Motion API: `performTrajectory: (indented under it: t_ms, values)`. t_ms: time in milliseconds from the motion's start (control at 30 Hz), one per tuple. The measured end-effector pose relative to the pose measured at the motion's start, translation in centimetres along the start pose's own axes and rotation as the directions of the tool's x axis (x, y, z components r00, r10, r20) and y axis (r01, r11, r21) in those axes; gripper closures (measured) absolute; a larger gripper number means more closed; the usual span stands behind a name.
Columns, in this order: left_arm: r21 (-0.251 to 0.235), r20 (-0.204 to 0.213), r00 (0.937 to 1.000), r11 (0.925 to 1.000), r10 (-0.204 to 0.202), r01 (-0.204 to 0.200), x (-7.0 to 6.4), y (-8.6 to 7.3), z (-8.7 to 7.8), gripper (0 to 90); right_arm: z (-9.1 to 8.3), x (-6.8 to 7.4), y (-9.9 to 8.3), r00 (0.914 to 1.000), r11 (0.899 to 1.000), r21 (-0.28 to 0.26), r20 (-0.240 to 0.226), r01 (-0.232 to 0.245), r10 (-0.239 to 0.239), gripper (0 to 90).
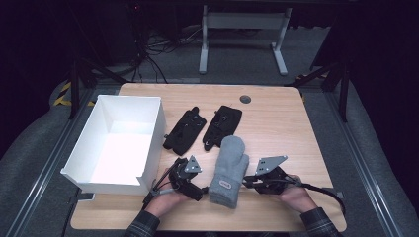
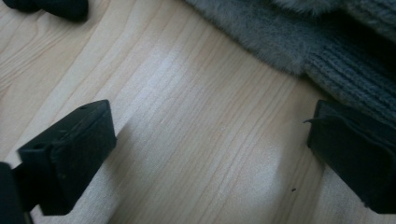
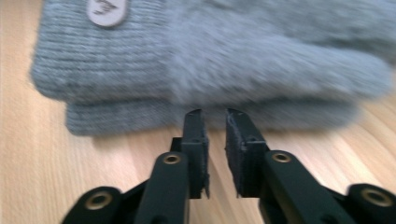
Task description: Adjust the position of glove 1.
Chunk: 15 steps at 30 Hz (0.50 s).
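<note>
High view: at the near edge of the wooden table, the person's two hands hold a gripper each on either side of a pair of grey mittens, stacked one on the other with cuffs toward the person. The left gripper sits just left of the cuff; in the left gripper view its jaws stand wide apart over bare wood, gripping nothing, with the mitten's ribbed edge just beside the right-hand jaw. The right gripper points at the mittens' right side; in the right gripper view its jaws are nearly closed, a narrow gap between them, nothing held, tips just short of the lower cuff. Farther back lie two black gloves side by side, and to their left an open white box.
</note>
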State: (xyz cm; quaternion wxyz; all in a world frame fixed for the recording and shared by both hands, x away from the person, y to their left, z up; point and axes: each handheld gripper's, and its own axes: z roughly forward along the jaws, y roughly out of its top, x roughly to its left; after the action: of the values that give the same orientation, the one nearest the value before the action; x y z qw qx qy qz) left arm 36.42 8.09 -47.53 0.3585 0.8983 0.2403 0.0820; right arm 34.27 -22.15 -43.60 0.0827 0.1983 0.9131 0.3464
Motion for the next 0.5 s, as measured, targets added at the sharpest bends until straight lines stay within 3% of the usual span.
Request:
performTrajectory:
  t_ms: [33,100,167,233,367,433,500]
  values:
    - [0.009,-0.002,1.0,0.9999,-0.01,0.01,0.1,0.0,-0.2,8.2,-0.3,-0.2,-0.3,0.9999,1.0,-0.02,0.013,-0.007,0.008,69.0]
    - [0.011,0.007,0.9991,0.9991,-0.042,0.042,0.4,0.3,-0.7,19.7,-0.8,-0.9,-0.8,0.9975,0.999,-0.027,0.057,-0.041,0.042,58.4]
    - [0.004,-0.002,0.9982,0.9982,-0.06,0.06,0.6,0.5,-1.1,26.9,-1.2,-1.4,-1.5,0.992,0.997,-0.057,0.11,-0.055,0.061,54.5]
    - [0.001,-0.004,0.9982,0.9982,-0.06,0.06,0.5,1.0,-1.5,40.9,-1.4,-2.2,-2.1,0.9853,0.994,-0.064,0.141,-0.089,0.097,50.7]
    - [-0.006,0.014,0.9941,0.9941,-0.108,0.108,0.6,2.2,-2.2,65.8,-1.6,-3.6,-3.4,0.969,0.985,-0.081,0.183,-0.154,0.167,41.3]
    - [0.002,0.028,0.9914,0.9918,-0.128,0.128,0.8,3.0,-2.4,69.9,-1.7,-4.1,-3.8,0.9589,0.983,-0.073,0.217,-0.171,0.183,38.4]
    - [0.003,0.036,0.9899,0.9906,-0.137,0.137,0.9,3.6,-2.5,61.4,-1.8,-4.7,-4.3,0.947,0.979,-0.077,0.248,-0.191,0.204,34.1]
